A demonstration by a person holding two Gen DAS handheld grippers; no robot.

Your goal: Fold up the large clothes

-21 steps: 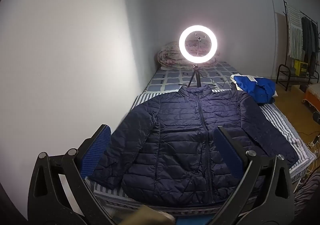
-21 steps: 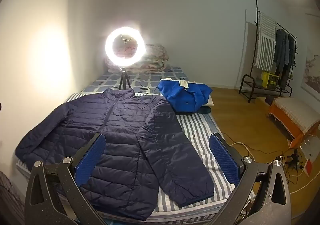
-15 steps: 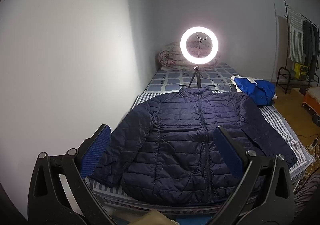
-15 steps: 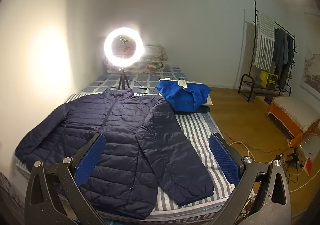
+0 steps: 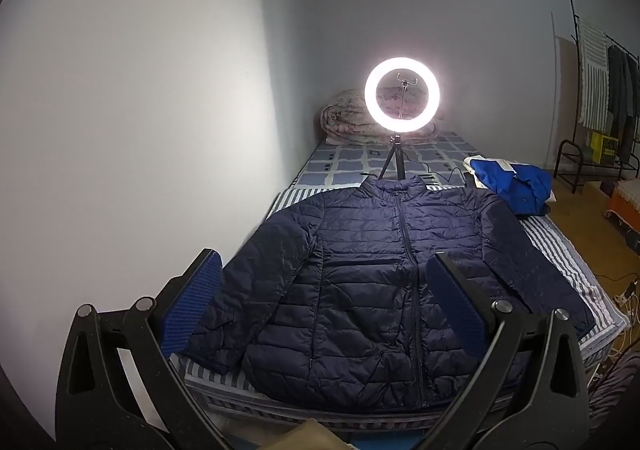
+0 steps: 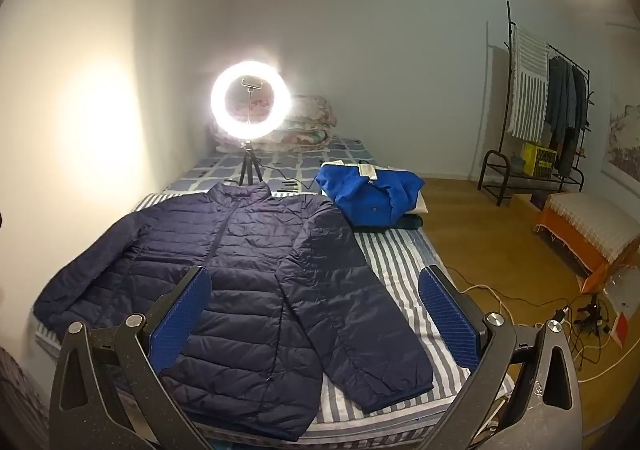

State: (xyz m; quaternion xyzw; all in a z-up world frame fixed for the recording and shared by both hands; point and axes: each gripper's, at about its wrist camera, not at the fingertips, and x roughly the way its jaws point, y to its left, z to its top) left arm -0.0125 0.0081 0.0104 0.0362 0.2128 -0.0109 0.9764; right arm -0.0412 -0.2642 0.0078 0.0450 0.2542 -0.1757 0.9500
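A navy quilted puffer jacket (image 5: 368, 274) lies flat, front up and zipped, on the striped bed (image 5: 560, 250), sleeves spread to both sides. It also shows in the right wrist view (image 6: 240, 270). My left gripper (image 5: 324, 278) is open and empty, held above the foot of the bed over the jacket's lower half. My right gripper (image 6: 316, 290) is open and empty, held above the jacket's right sleeve (image 6: 360, 322) and the bed's right edge.
A lit ring light on a tripod (image 5: 401, 95) stands behind the collar. A bright blue garment (image 6: 372, 198) lies at the bed's right. Rolled bedding (image 5: 348, 120) at the head. Wall on the left. Clothes rack (image 6: 540, 102), orange stool (image 6: 588, 226) and floor cables (image 6: 560, 314) at right.
Both grippers have drifted slightly back and up from the bed; the jacket sits a little lower and smaller in view. Nothing was grasped.
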